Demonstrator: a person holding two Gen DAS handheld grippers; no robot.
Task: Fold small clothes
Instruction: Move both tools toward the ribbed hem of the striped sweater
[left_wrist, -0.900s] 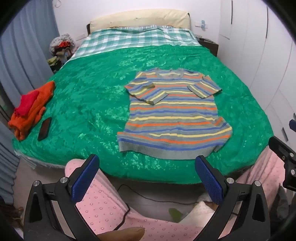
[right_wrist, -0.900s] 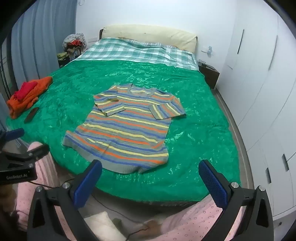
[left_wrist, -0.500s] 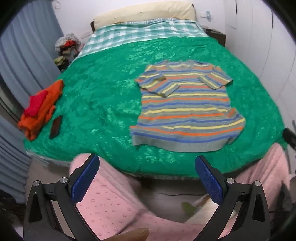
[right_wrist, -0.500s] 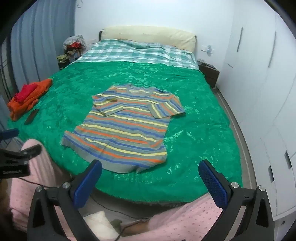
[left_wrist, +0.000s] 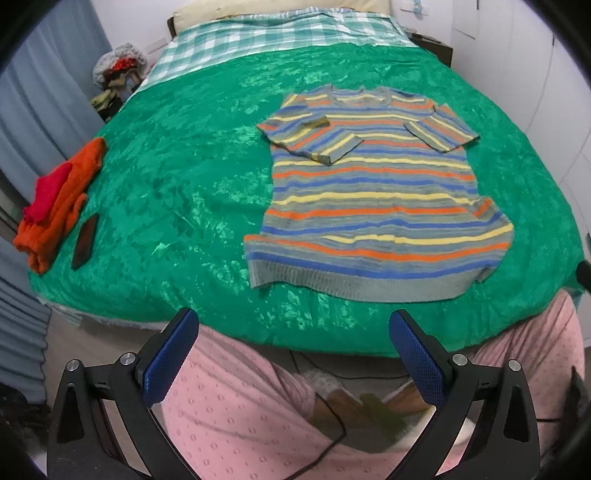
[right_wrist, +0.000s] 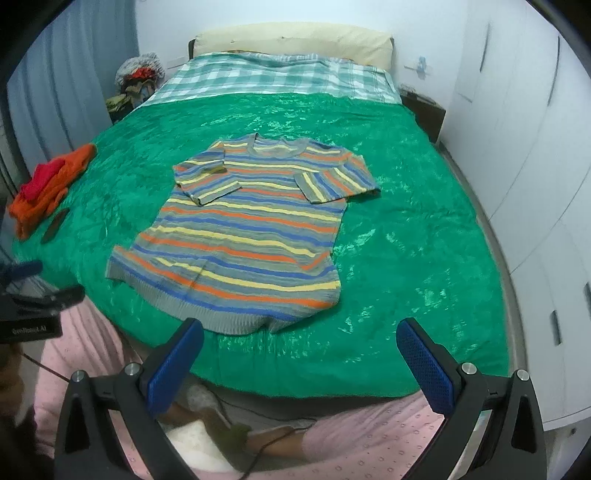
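Nearest: 2 grippers, both held off the foot of the bed over the person's pink dotted pyjama legs (left_wrist: 236, 413). Left gripper (left_wrist: 293, 354): jaws spread wide, nothing between the 2 blue pads. Right gripper (right_wrist: 299, 360): same, spread wide & empty; neither touches any cloth. In the right wrist view the left gripper shows blurred at the left edge.

Next, on the green bedspread (left_wrist: 177, 177): 1 striped sweater (left_wrist: 373, 195), lying flat, front up, hem twd the foot edge, neckline twd the headboard. Stripes grey/blue/orange/yellow, grey ribbed hem. Both its short sleeves (2) are folded inward across the chest; body not folded. Hem sits near the foot edge, just beyond the pads in both views.

Left side of the bed, well apart from the sweater: 1 pile of orange & red clothes (left_wrist: 55, 203), w/ 1 dark phone (left_wrist: 85, 242) just beside it on the spread.

Farther: 1 green-white plaid sheet (right_wrist: 273, 79) across the head end, then 1 cream pillow (right_wrist: 295, 40) against the wall. 1 heap of mixed clothes (right_wrist: 138, 75) off the bed's far-left corner, by the grey curtain (right_wrist: 66, 92). White wardrobe doors (right_wrist: 524, 147) along the right; 1 dark nightstand (right_wrist: 424, 110) at far right.
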